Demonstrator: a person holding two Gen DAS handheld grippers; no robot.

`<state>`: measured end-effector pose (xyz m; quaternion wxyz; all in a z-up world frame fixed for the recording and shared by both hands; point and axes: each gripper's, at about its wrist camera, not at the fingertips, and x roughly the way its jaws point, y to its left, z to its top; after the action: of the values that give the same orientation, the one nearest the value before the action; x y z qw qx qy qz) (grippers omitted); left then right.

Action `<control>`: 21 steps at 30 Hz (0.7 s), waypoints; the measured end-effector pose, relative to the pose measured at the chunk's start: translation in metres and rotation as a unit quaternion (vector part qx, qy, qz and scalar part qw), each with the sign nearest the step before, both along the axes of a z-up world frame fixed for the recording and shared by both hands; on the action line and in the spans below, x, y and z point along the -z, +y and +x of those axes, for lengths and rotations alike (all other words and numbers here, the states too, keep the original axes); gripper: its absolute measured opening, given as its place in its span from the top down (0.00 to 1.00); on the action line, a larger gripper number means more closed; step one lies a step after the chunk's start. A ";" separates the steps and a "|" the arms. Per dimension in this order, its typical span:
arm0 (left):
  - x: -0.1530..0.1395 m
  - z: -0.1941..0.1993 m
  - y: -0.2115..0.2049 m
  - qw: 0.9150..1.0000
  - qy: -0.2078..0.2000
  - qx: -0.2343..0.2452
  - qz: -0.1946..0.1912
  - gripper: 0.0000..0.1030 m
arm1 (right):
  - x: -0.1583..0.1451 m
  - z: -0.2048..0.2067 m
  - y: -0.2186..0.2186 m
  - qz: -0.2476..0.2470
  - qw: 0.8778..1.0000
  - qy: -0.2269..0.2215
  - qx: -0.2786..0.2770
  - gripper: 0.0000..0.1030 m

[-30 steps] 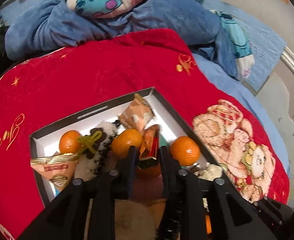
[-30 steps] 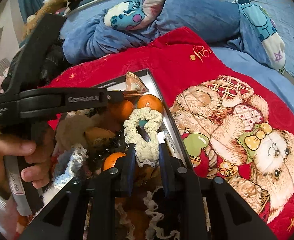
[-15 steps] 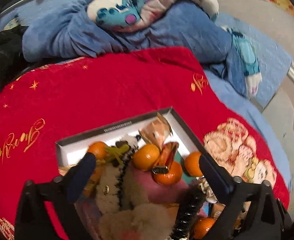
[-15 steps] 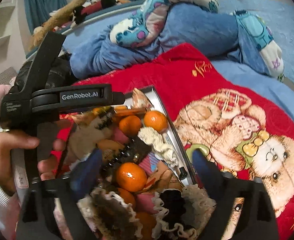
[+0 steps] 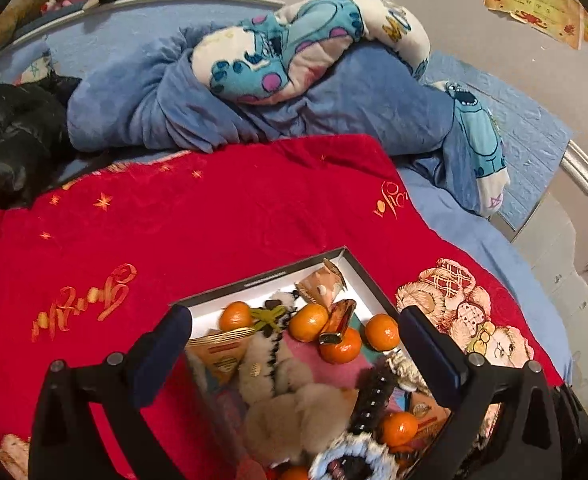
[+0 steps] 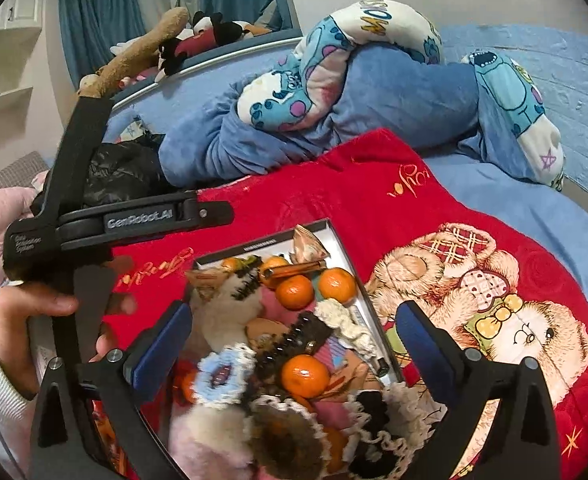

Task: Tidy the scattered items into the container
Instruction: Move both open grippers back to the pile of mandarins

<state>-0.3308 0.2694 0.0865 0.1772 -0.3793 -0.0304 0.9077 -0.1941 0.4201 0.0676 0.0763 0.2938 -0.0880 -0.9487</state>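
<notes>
A shallow black box with a white inside (image 5: 278, 276) (image 6: 336, 236) lies on the red blanket, full of mandarins (image 5: 310, 322) (image 6: 336, 284), triangular snack packets (image 5: 320, 288), a red-gold packet (image 5: 336, 322), fluffy scrunchies (image 5: 294, 408) and a cream scrunchie (image 6: 342, 322). My left gripper (image 5: 294, 344) is open and empty above the box's near part. My right gripper (image 6: 294, 332) is open and empty above the box too. The left gripper's body (image 6: 134, 220) and the hand holding it show at the left of the right wrist view.
The red blanket (image 5: 214, 216) (image 6: 474, 240) with a bear picture covers the bed. A blue duvet with a cartoon fleece (image 5: 294, 52) is heaped behind it. A black jacket (image 5: 10, 132) lies at the left. Plush toys (image 6: 198, 36) sit on the far ledge.
Both grippers opened and drew back upward from the box. The left let go of the red-gold packet and the right let go of the cream scrunchie; both now lie in the box.
</notes>
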 end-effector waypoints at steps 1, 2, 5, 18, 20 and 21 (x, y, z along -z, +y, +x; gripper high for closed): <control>-0.006 0.004 -0.007 1.000 0.003 0.000 -0.001 0.00 | -0.003 0.002 -0.004 0.000 1.000 0.003 -0.003 0.00; -0.010 0.008 -0.013 1.000 0.006 -0.002 -0.002 0.00 | -0.007 0.004 -0.010 0.000 1.000 0.006 -0.006 0.00; -0.024 0.024 -0.043 1.000 0.015 -0.014 -0.005 0.00 | -0.015 0.009 -0.031 -0.006 1.000 0.018 -0.010 0.00; -0.065 0.137 -0.237 0.985 0.101 -0.138 -0.040 0.00 | -0.028 0.025 -0.172 -0.032 0.994 0.016 -0.105 0.00; -0.066 0.158 -0.266 0.982 0.113 -0.150 -0.024 0.00 | -0.029 0.034 -0.188 -0.025 0.993 0.021 -0.110 0.00; -0.066 0.166 -0.276 0.981 0.117 -0.153 -0.019 0.00 | -0.028 0.037 -0.193 -0.022 0.993 0.023 -0.112 0.00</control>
<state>-0.1644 -0.0065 0.1521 0.0319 -0.2649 -0.0500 0.9625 -0.1575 0.2276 0.0961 0.1907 0.2785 -0.0735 -0.9384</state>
